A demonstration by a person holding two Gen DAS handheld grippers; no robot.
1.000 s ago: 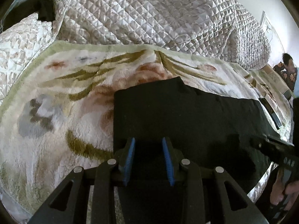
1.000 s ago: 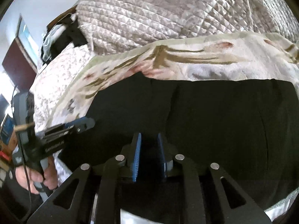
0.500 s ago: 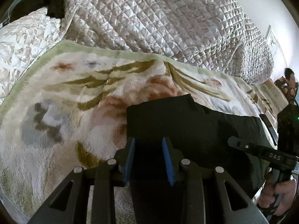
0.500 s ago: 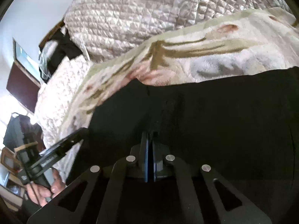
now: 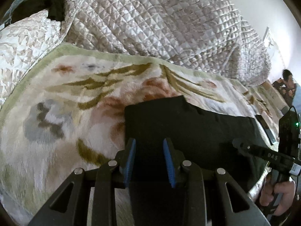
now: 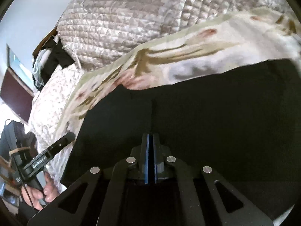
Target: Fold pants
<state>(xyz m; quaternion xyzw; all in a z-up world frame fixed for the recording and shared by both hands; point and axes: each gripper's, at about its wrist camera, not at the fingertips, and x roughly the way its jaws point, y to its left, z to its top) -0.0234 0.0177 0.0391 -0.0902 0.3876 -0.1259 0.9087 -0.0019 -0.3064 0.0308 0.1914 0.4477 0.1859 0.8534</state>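
Black pants point(image 5: 188, 124) lie folded flat on a floral fleece blanket point(image 5: 56, 113) on a bed. My left gripper point(image 5: 148, 146) is open, its blue pads straddling the near left edge of the pants. My right gripper point(image 6: 150, 141) is shut, fingertips pressed together over the near edge of the pants point(image 6: 207, 113); whether cloth is pinched between them cannot be told. The right gripper also shows at the right of the left wrist view point(image 5: 263, 154), and the left gripper at the lower left of the right wrist view point(image 6: 54, 150).
A quilted silver-grey comforter point(image 5: 160, 24) is piled behind the blanket. A dark garment point(image 6: 56, 58) hangs at the bed's head. A phone point(image 5: 265, 130) lies on the blanket at far right. A person point(image 5: 287, 86) sits beyond the bed.
My right gripper has closed from open to shut at the pants' near edge and tilted. The left gripper stayed open and drew back slightly.
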